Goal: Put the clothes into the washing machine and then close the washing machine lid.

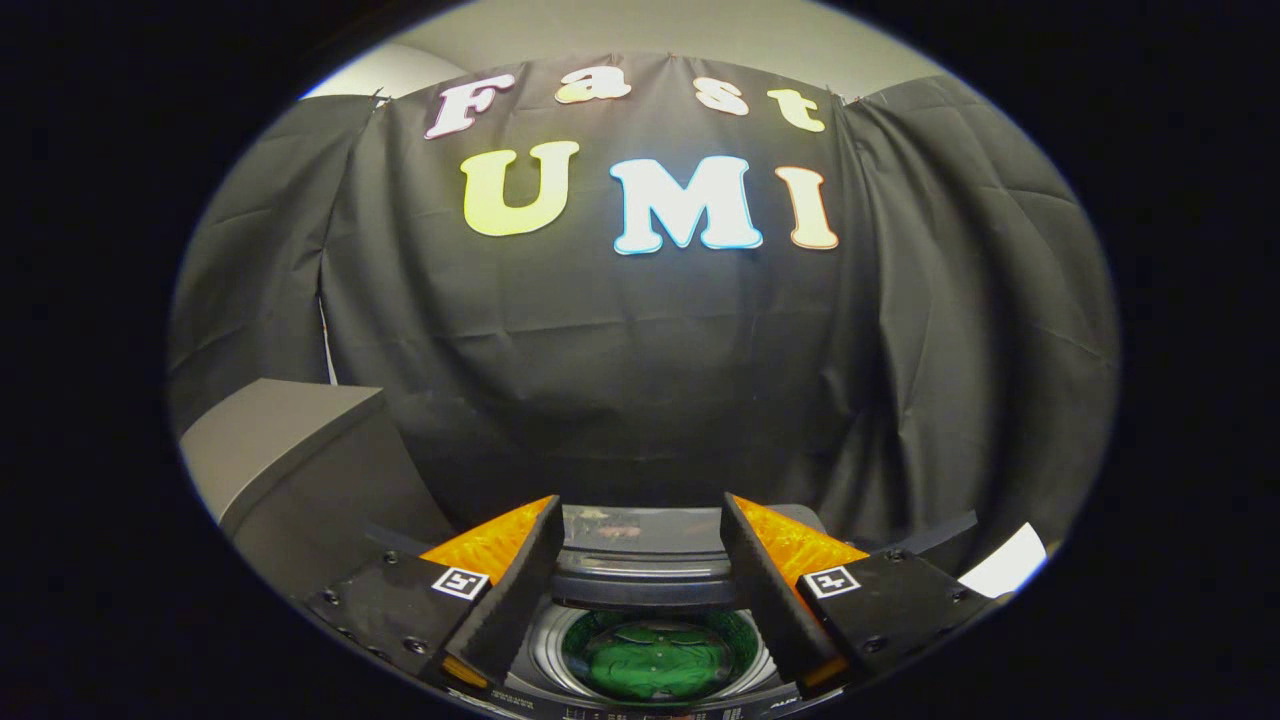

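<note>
Green cloth, the clothes [655, 660], lies bunched at the bottom of the washing machine [640, 640] drum, seen below and between the fingers. It looks soft and light, limp enough to settle where it lands, so it probably needs no further handling. The gripper [640, 530] hangs above the drum mouth with its fingers spread wide and nothing between them.

What seems left is the lid [640, 560], the dark panel at the rear of the drum opening, just beyond the clothes. It reads as stiff plastic, likely hinged at the back and light to swing; its front edge nearest the drum would be the place to hook or pinch it, though smooth plastic could slip.

Much is hard to make out: the lid's hinge and whether it stands folded cannot be told, and the machine's front panel is cut off below the drum. A grey box [280, 450] stands left of the machine.
</note>
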